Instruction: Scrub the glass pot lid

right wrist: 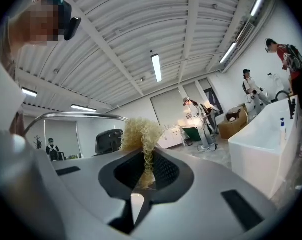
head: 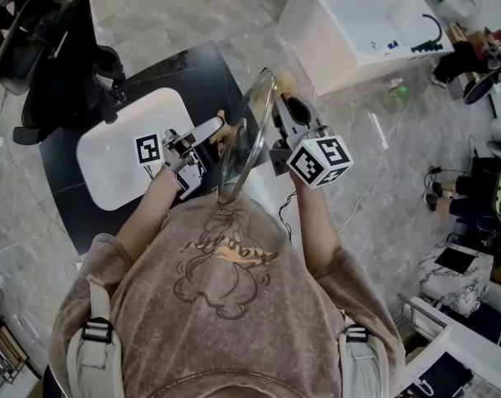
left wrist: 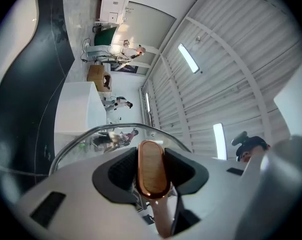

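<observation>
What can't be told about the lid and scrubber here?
- Head view: whether the scrubber touches the glass lid; lid is edge-on.
- Left gripper view: lid's lower half, behind the left gripper.
- All views: soil on the glass, too faint.

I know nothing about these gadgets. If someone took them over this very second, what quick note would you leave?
Left claw: shut on the handle of the glass lid, which is held on edge in the air above the black counter.
Right claw: shut on a pale fibrous scrubber, close beside the lid. I cannot tell if they touch.
Done: lid and scrubber are both in hand.
Left: scrub the glass. How much is already scrubbed cannot be told.
</observation>
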Demonstrator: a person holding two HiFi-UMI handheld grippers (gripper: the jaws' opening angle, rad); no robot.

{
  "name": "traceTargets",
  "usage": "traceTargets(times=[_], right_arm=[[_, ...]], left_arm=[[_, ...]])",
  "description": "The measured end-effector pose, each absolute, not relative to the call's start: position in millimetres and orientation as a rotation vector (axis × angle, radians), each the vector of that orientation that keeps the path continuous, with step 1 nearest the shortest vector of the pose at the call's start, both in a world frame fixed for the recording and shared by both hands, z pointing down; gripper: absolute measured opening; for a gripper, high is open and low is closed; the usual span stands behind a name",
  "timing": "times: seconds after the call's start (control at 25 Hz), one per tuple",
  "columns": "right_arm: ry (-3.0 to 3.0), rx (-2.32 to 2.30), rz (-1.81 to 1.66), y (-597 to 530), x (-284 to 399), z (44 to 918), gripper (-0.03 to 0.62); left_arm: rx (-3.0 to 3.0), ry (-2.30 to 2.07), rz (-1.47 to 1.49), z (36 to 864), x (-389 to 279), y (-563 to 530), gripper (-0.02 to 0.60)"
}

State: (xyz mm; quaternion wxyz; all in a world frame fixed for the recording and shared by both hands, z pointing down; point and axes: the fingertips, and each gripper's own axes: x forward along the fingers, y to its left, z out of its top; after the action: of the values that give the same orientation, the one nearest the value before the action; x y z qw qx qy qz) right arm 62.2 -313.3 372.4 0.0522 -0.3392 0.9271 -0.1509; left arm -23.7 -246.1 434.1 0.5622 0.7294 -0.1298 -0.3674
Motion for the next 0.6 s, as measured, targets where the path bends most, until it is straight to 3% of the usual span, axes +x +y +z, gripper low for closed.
traceTargets(times=[0.6], right_arm=[[2.862,-1.086,-0.528,-325,51,410,0.041]], left_arm=[[1.694,-0.225,-0.921,430,-22,-239,0.186]])
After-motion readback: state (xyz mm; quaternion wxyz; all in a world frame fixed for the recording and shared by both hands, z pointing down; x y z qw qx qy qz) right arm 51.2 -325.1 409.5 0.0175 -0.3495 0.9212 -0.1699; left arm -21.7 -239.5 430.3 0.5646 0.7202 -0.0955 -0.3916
